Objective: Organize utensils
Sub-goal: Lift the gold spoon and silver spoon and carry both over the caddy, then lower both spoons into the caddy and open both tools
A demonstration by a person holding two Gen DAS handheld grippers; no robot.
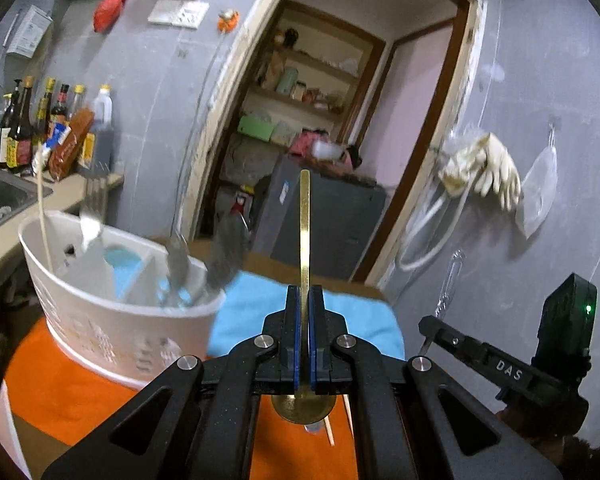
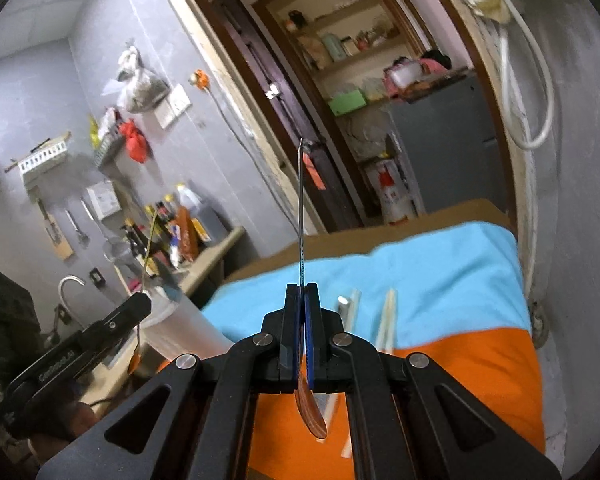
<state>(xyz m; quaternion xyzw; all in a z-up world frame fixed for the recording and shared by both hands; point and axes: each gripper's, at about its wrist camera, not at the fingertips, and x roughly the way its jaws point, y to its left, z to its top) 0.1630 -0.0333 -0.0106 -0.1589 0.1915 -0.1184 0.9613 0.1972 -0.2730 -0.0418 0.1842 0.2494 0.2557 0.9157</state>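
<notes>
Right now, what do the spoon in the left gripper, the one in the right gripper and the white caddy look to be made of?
Gold spoon in the left gripper: likely brass-toned or gold-plated metal, an even yellow sheen. Silver spoon in the right gripper: probably polished steel, thin grey handle, bowl mirroring orange. Caddy: seemingly matte white plastic, moulded cut-out walls.

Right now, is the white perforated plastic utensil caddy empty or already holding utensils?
Holding utensils. The white perforated plastic utensil caddy has blurred metal utensils and a pale stick standing in it.

Brown table (image 2: 340,240) carries blue cloth (image 2: 440,272), orange cloth (image 2: 480,380); white caddy (image 1: 112,332) and chopsticks (image 2: 386,320) on cloths.
</notes>
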